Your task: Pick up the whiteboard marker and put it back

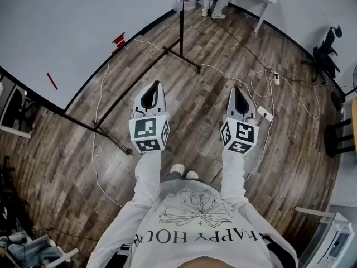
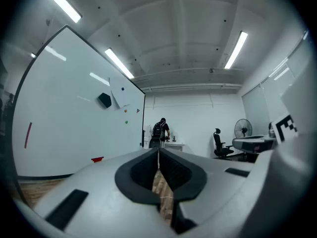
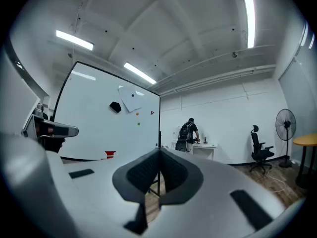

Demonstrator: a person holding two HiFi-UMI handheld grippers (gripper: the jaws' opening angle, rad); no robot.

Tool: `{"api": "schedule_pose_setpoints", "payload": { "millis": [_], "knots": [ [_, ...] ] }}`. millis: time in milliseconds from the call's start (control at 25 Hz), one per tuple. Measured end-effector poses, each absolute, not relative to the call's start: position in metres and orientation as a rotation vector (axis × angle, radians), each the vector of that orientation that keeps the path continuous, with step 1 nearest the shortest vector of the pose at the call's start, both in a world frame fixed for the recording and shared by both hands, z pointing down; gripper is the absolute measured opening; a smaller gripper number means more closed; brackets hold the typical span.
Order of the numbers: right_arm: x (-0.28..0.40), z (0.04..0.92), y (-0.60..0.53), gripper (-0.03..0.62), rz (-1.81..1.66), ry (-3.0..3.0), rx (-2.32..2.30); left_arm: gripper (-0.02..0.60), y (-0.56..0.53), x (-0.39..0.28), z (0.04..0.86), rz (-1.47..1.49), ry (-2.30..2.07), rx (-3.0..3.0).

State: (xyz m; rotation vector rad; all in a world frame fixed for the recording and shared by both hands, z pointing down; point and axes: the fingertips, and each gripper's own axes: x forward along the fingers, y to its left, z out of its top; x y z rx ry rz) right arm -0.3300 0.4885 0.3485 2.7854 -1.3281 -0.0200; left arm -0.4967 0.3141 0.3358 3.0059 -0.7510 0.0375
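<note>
A thin red whiteboard marker [image 1: 51, 81] rests against the big whiteboard [image 1: 72, 32] at the left; in the left gripper view the marker [image 2: 28, 135] shows as a red stroke on the board's left part. A small red item [image 1: 119, 39] sits further along the board. My left gripper [image 1: 157, 83] is held level over the wooden floor, well right of the board, jaws shut and empty [image 2: 158, 150]. Beside it, my right gripper [image 1: 239, 88] is also level, its jaws met with nothing between them [image 3: 159, 151].
The whiteboard's black stand legs [image 1: 111, 138] and upright post [image 1: 181, 21] cross the floor ahead. White cables and a power strip [image 1: 264, 114] lie on the right. A person [image 3: 188, 133] stands at a far desk; an office chair [image 3: 257, 155] and a fan [image 3: 286, 120] stand at the right.
</note>
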Motion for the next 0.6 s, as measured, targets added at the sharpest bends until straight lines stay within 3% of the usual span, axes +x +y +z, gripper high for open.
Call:
{"api": "schedule_pose_setpoints", "payload": {
  "millis": [600],
  "knots": [
    [-0.314, 0.355, 0.455, 0.003, 0.004, -1.309, 2.806, 0.009, 0.278, -0.479, 0.34, 0.041, -0.736, 3.006]
  ]
}}
